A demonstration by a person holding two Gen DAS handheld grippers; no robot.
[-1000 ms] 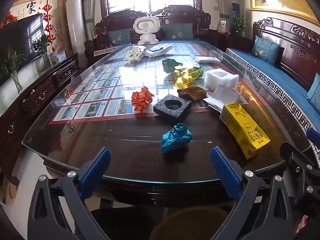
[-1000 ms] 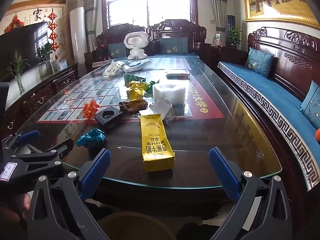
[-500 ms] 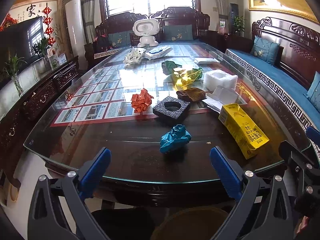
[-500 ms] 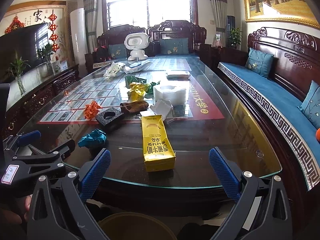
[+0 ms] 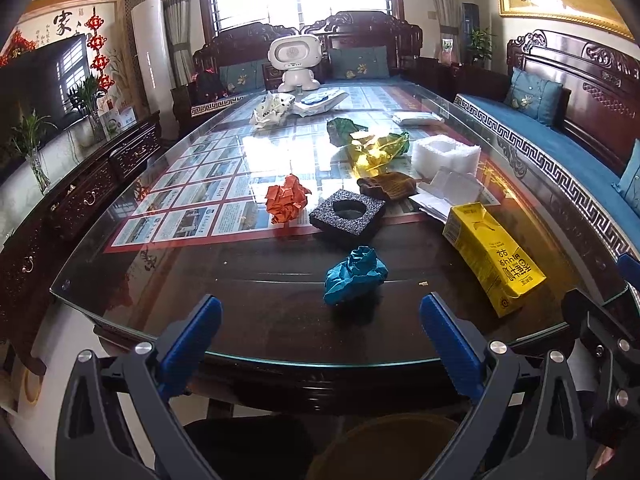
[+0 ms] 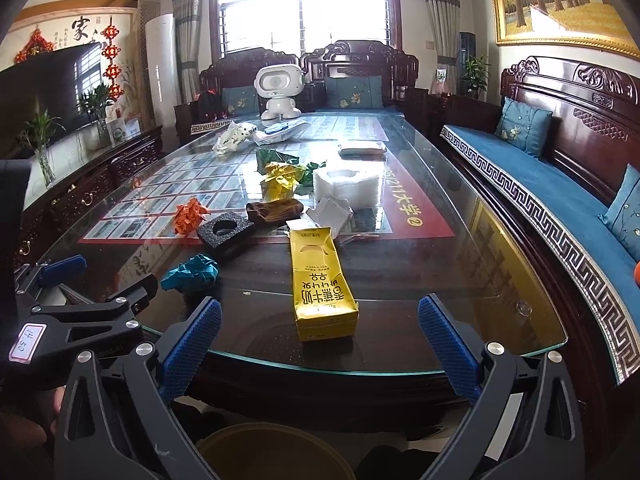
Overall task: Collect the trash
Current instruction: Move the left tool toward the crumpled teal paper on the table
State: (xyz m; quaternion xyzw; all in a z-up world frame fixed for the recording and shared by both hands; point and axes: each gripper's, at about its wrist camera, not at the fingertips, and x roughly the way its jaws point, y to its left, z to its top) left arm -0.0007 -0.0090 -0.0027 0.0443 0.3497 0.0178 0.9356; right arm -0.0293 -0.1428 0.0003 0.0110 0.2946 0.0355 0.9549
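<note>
Trash lies on a glass-topped table (image 5: pixel 240 320). A crumpled teal paper ball (image 5: pixel 354 274) sits nearest my left gripper (image 5: pixel 320 332), which is open and empty at the table's near edge. A yellow carton (image 6: pixel 322 284) lies flat ahead of my right gripper (image 6: pixel 320 332), also open and empty. Behind them lie a black foam square with a hole (image 5: pixel 348 216), an orange paper ball (image 5: pixel 286 198), a brown wad (image 5: pixel 386 184), yellow and green wrappers (image 5: pixel 374 148) and white foam (image 5: pixel 446 154). The teal ball (image 6: pixel 192 274) also shows in the right wrist view.
A tan bin rim (image 6: pixel 272 452) shows below the table edge between the grippers. A white toy robot (image 5: pixel 294 64) and white bags (image 5: pixel 272 108) stand at the far end. A blue-cushioned bench (image 6: pixel 560 208) runs along the right, a dark cabinet (image 5: pixel 80 192) along the left.
Both grippers have risen and edged slightly toward the table, so the trash sits a little lower and nearer in view. Nothing was picked up.
</note>
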